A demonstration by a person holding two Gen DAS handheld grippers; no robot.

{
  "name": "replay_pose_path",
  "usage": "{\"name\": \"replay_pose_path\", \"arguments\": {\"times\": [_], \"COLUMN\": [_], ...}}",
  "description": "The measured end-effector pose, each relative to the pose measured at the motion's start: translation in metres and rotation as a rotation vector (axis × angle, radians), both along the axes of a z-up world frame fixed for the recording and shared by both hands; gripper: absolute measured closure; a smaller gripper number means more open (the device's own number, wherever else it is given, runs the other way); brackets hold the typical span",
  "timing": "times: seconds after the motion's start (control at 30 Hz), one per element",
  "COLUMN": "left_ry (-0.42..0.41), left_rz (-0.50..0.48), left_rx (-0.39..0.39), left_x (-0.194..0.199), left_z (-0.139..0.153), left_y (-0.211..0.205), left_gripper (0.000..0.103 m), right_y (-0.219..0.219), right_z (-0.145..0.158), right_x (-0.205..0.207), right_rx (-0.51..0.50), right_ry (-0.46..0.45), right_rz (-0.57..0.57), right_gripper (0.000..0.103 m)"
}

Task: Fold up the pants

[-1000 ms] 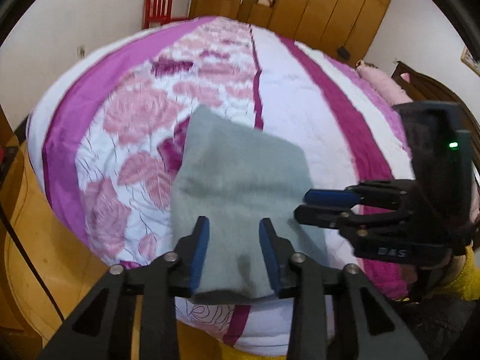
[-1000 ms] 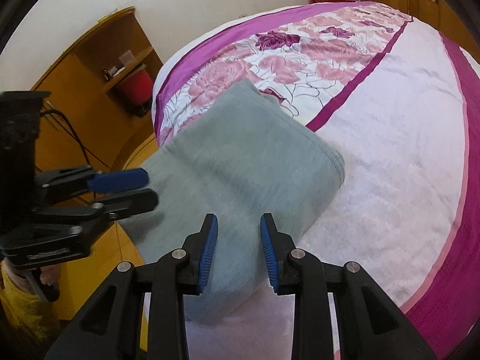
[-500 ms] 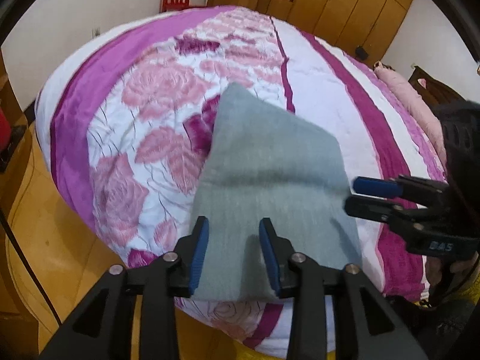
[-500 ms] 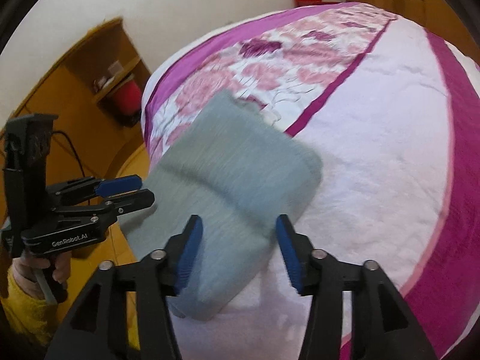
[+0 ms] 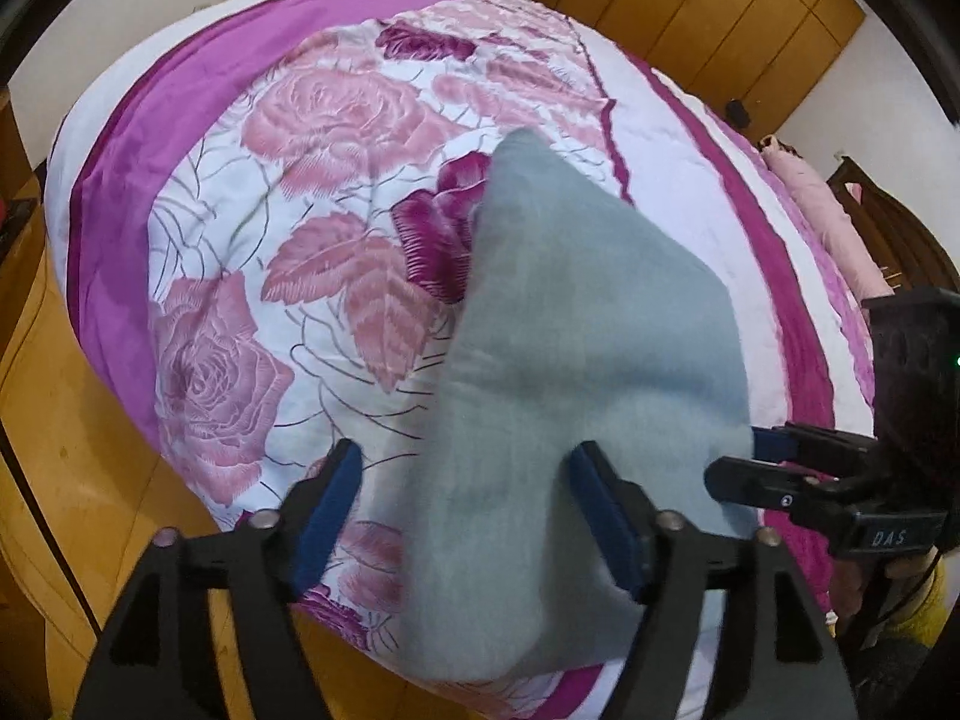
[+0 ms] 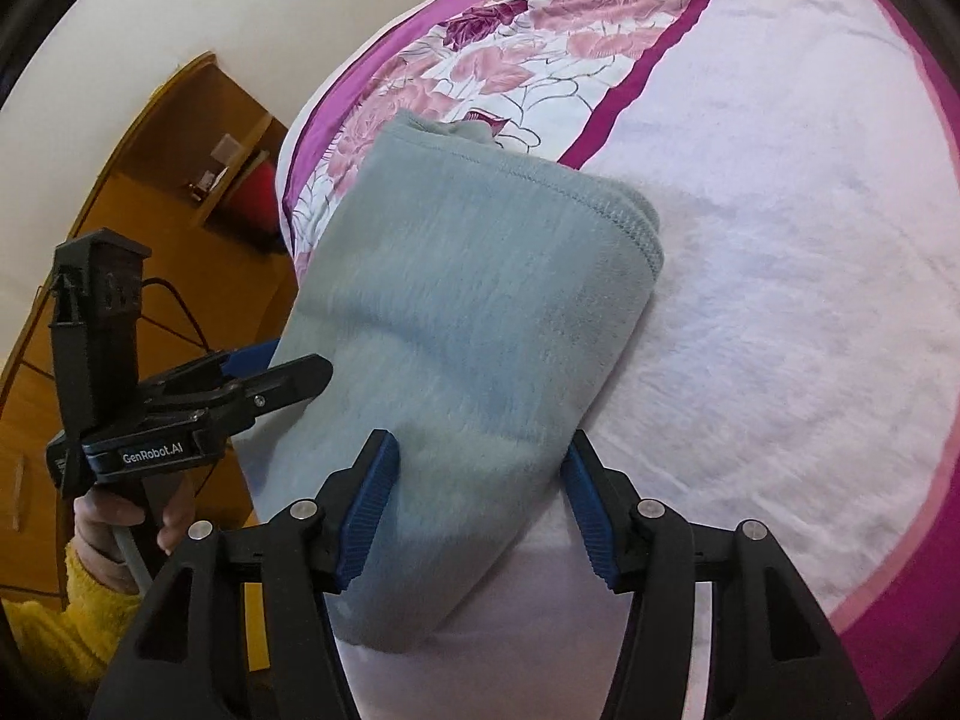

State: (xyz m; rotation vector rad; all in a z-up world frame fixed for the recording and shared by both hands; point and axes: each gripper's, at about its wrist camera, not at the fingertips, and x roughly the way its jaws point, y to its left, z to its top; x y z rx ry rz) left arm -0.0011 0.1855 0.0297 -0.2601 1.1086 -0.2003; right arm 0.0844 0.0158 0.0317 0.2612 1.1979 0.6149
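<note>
The grey-green pants (image 5: 576,360) lie folded into a thick rectangle on the bed near its front edge; they also show in the right wrist view (image 6: 480,312). My left gripper (image 5: 465,516) is open, its fingers spread on either side of the near end of the fold. My right gripper (image 6: 480,510) is open too, its blue pads straddling the near right corner. In the left wrist view the right gripper (image 5: 750,468) sits at the fold's right edge. In the right wrist view the left gripper (image 6: 282,372) sits at its left edge.
The bed has a quilt (image 5: 312,192) with pink roses and magenta stripes. A wooden floor (image 5: 54,480) lies left of the bed. Wooden wardrobes (image 5: 708,6) stand at the back. A pink pillow (image 5: 828,222) lies at the far right. A wooden shelf unit (image 6: 180,168) with a red bin stands left.
Both grippers have opened wider, first the right one, then the left. The fold now looks larger in both views.
</note>
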Motion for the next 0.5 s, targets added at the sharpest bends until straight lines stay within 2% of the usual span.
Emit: {"name": "replay_pose_path", "arguments": {"times": [0.07, 0.17, 0.27, 0.43, 0.5], "left_ry": [0.015, 0.045, 0.072, 0.082, 0.060], "left_rz": [0.006, 0.012, 0.020, 0.015, 0.012], "left_rx": [0.000, -0.053, -0.105, -0.167, -0.184], "left_x": [0.004, 0.008, 0.009, 0.007, 0.004], "left_z": [-0.004, -0.008, -0.013, -0.017, -0.014], "left_y": [0.001, 0.005, 0.007, 0.005, 0.002], "left_gripper": [0.017, 0.017, 0.017, 0.017, 0.027], "right_y": [0.000, -0.005, -0.013, -0.014, -0.013], "right_z": [-0.006, -0.019, -0.033, -0.039, -0.038], "right_x": [0.002, 0.005, 0.008, 0.008, 0.008], "right_rx": [0.016, 0.049, 0.133, 0.177, 0.178], "right_ry": [0.018, 0.074, 0.145, 0.175, 0.176], "right_rz": [-0.009, -0.045, -0.071, -0.074, -0.070], "right_gripper": [0.038, 0.028, 0.026, 0.024, 0.024]}}
